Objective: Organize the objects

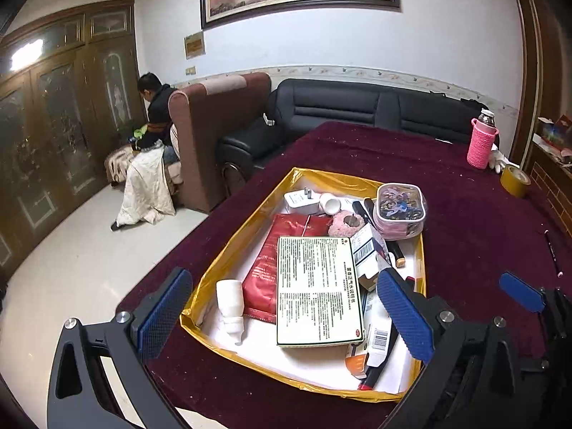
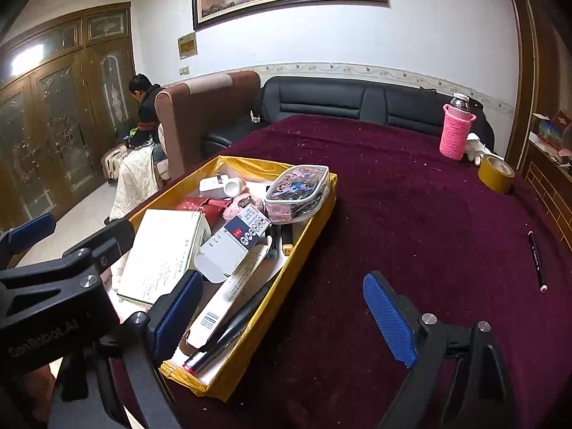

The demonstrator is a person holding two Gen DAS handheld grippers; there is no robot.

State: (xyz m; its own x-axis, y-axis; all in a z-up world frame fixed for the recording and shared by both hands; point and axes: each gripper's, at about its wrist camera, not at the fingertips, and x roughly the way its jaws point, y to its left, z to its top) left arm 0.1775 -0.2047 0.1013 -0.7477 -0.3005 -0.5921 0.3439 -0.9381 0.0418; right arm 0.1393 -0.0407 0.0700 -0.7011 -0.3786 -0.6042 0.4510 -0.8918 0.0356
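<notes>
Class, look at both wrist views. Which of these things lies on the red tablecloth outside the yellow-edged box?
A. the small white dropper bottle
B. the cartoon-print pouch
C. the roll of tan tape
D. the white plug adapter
C: the roll of tan tape sits on the tablecloth near the bottle in the pink sleeve, far from the box.

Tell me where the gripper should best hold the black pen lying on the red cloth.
Probably grip the black pen at mid-length, from above, jaws closing across its thin barrel: it lies flat and alone on the cloth, so the sides are free.
</notes>
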